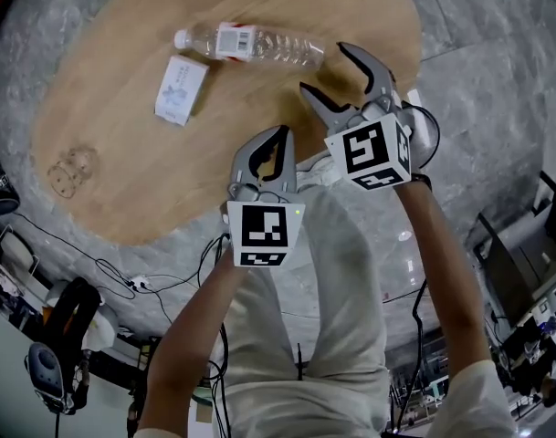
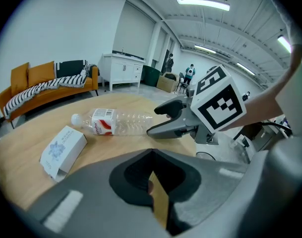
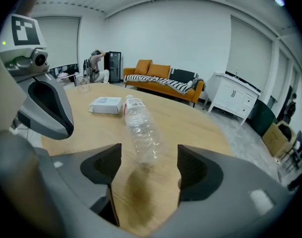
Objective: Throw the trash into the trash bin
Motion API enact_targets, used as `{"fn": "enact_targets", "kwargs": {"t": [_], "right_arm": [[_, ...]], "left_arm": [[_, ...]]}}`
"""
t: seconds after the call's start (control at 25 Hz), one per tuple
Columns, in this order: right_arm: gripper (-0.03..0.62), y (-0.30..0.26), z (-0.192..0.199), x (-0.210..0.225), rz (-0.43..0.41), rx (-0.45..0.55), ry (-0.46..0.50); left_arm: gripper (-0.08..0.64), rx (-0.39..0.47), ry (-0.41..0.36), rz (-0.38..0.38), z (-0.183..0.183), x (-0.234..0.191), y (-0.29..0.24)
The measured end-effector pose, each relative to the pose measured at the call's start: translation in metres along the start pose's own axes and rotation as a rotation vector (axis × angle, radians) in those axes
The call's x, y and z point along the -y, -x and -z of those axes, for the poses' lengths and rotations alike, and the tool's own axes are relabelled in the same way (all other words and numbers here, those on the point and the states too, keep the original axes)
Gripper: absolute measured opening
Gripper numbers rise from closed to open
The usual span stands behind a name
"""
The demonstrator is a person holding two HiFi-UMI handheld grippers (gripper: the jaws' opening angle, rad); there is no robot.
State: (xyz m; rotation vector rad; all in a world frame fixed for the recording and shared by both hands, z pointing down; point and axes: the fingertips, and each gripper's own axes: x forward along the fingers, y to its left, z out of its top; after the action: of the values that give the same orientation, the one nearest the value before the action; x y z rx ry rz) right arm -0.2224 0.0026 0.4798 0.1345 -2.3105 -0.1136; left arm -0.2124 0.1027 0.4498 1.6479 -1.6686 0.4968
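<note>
Wooden desk (image 1: 168,181) carries a plastic bottle (image 1: 259,44) and a small box (image 1: 180,89); the right hand-held gripper (image 1: 325,68) gapes wide, the left hand-held gripper (image 1: 278,135) sits closed.

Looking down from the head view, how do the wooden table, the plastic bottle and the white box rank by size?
1. wooden table, by far
2. plastic bottle, clearly longer
3. white box
Bottle and box lie close together, so distance hardly skews this.

One plastic bottle (image 1: 250,44) and one white carton (image 1: 181,89) (two items in all) on one round wooden table (image 1: 122,167).
</note>
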Motion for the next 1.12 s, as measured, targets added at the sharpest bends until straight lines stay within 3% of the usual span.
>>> {"fn": "enact_targets", "kwargs": {"t": [0.36,0.52,1.12], "right_arm": [[0.382,-0.033,-0.014,-0.006,-0.138,-0.036,0.144],[0.326,-0.033,-0.017,-0.012,-0.132,-0.046,0.175],[0.314,-0.001,-0.013,-0.01,-0.027,-0.003,0.007]], "left_arm": [[0.0,0.003,0.018,-0.015,-0.002,-0.011,0.001],[0.0,0.004,0.02,-0.018,-0.004,-0.012,0.005],[0.0,0.003,-0.021,0.007,-0.002,-0.005,0.005]]}}
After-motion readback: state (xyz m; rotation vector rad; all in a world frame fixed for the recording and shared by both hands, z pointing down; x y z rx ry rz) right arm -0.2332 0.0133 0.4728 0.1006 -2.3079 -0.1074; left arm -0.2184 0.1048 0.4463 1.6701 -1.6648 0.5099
